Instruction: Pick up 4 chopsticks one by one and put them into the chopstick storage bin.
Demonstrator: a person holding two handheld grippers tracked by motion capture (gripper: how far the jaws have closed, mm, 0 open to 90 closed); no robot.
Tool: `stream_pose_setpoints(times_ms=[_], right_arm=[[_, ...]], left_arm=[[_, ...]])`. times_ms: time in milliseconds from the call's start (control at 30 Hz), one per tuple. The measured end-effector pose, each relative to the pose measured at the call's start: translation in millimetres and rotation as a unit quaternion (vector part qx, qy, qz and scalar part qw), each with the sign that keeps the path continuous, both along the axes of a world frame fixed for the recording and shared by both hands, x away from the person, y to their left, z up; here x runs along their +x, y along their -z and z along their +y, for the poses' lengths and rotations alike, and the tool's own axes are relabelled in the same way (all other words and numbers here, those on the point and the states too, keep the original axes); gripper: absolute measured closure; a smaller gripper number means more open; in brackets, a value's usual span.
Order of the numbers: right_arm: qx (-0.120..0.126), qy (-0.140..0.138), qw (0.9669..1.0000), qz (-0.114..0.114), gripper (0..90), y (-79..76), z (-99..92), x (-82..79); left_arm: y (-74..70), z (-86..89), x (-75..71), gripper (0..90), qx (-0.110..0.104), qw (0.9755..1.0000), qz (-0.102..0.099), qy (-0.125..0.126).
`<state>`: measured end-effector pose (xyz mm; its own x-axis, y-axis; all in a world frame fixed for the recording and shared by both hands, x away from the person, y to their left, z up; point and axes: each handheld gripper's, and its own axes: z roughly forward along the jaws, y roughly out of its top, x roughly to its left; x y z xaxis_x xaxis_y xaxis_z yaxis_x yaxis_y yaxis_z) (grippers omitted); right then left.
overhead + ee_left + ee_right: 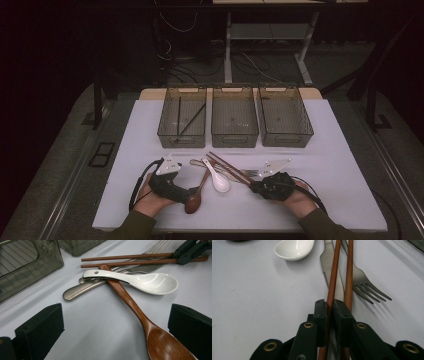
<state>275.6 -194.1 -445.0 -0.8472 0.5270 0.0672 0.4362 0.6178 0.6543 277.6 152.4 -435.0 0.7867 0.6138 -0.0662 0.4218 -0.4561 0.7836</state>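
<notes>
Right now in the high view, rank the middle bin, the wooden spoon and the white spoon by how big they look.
1. Middle bin, clearly largest.
2. Wooden spoon.
3. White spoon, smallest, though the wooden spoon lies slightly nearer the camera and its handle runs under other cutlery, so that gap is less sure.

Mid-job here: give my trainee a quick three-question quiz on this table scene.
1. True or false: the right gripper is shut on one brown wooden chopstick.
2. Which of the three smoky translucent plastic bins already holds dark sticks: left, middle or right?
3. What lies across the handle of the brown wooden spoon?

Key:
1. True; the second chopstick passes outside the jaws.
2. Left.
3. The white ceramic soup spoon.
</notes>
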Motion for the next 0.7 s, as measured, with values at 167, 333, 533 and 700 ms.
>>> stream_pose_setpoints(times_ms=[167,333,533,700], right_arm=[[0.000,0.010,1.0000,0.001,83.0,-0.2,0.3,-0.7],[0.001,0.014,0.9999,0.004,83.2,-0.4,0.1,-0.7],[-0.001,0.023,0.9997,0.003,83.5,-1.9,-1.0,-0.6],[0.006,0.026,0.9996,0.001,83.6,-4.9,-2.3,-0.9]], left_arm=[[0.0,0.0,0.0,0.0,0.000,1.0000,0.000,0.000],[-0.1,0.3,0.2,0.0,0.004,1.0000,0.000,0.003],[0.0,0.2,0.2,0.0,0.004,1.0000,0.000,0.003],[0.4,-0.5,0.0,0.0,0.001,1.0000,0.000,0.002]])
